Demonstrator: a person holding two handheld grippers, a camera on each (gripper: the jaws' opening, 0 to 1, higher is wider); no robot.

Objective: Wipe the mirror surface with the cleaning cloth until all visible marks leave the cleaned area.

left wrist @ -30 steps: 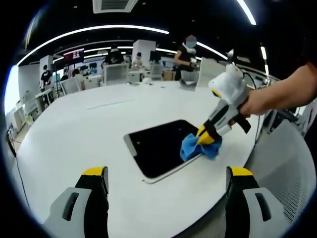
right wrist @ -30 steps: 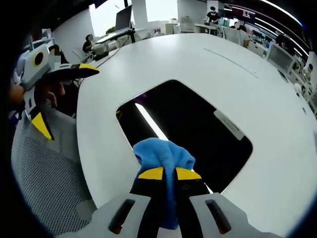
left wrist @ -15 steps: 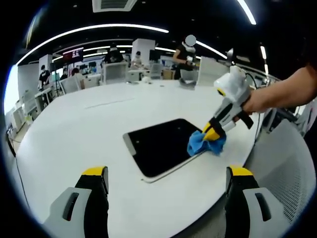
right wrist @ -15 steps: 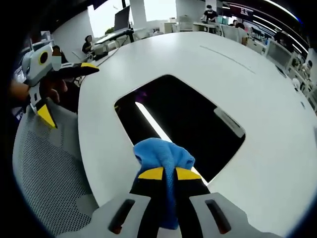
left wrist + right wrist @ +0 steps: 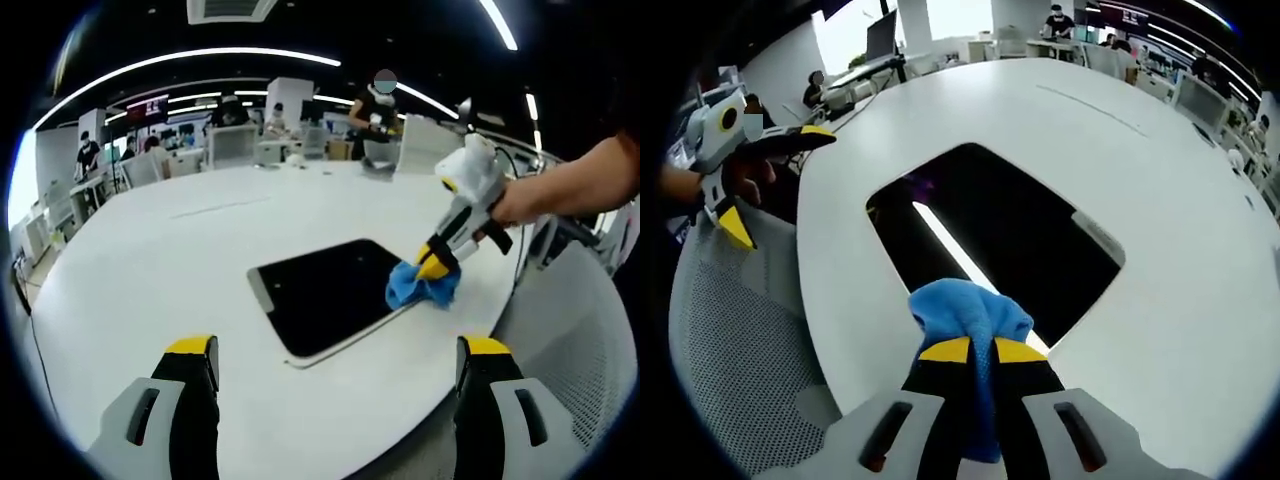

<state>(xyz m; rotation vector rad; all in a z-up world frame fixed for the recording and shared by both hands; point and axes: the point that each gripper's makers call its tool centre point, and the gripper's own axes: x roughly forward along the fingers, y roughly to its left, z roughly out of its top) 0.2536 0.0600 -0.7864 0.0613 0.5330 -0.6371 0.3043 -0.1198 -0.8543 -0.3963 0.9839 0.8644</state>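
Cloth at the mirror's edge

You had one mirror [image 5: 325, 295], one blue cleaning cloth [image 5: 422, 287] and two grippers on one white round table [image 5: 150, 270]. Your right gripper [image 5: 981, 351] had its jaws closed tight on the cloth, which bunched out in front of the yellow tips. In the left gripper view, the cloth sat at the corner of the mirror nearest your right hand [image 5: 515, 205], touching the rim and partly on the table. The mirror lay flat and looked dark, with a bright light strip reflected in it. Your left gripper [image 5: 335, 355] had its jaws wide apart, holding nothing, above the near table edge and apart from the mirror.
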